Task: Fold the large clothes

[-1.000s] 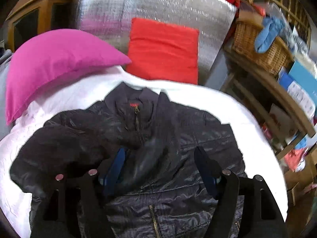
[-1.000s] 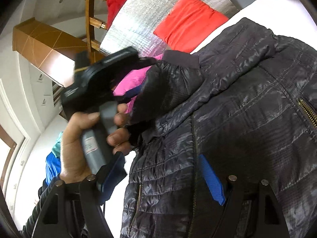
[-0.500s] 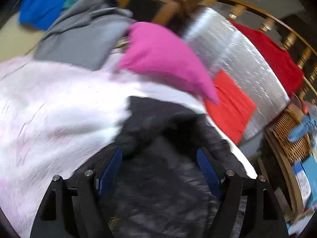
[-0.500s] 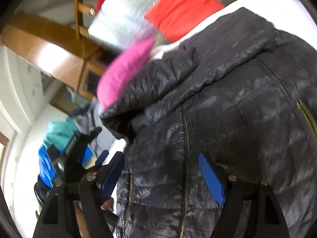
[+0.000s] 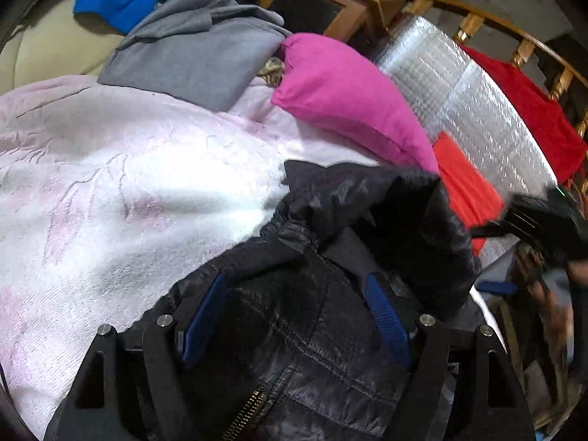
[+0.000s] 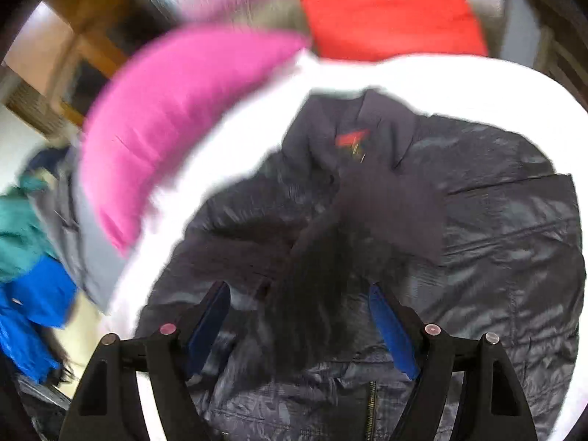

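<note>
Now | left hand-held gripper (image 5: 294,316) apart, angled over black jacket (image 5: 316,330) | right hand-held gripper (image 6: 299,316) apart, above it

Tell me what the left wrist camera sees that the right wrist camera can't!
Only the left wrist view shows the silver mat, the wooden railing and the other gripper, blurred, at the right edge. Only the right wrist view shows the jacket's collar with its red label. Both show the black jacket on the white blanket, the pink pillow, the grey garment and open jaws over the jacket.
</note>
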Motion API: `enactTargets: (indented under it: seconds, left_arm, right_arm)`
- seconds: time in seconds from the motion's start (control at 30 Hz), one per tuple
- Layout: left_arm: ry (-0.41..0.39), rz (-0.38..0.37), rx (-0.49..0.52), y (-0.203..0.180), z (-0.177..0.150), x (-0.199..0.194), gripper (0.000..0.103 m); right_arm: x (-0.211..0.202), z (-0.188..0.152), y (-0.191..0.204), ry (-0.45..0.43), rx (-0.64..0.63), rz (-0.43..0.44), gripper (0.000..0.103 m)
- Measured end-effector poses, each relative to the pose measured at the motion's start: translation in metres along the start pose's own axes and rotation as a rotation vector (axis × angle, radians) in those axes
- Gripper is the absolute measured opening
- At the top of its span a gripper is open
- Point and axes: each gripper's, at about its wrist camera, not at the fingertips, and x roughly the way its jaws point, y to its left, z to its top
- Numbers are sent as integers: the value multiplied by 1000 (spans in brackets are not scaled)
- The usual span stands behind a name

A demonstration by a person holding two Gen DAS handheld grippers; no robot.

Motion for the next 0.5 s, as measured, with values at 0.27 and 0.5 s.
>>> enactTargets:
  seconds: [0.27, 0.5]
  left_arm:
    - [15, 13, 25, 2, -3, 8, 79]
    - [18, 27, 32, 4, -4, 13, 79]
  right_arm:
    - [5, -23, -24, 2, -29, -133, 20]
    - [-38, -117, -103, -192, 144, 131, 36]
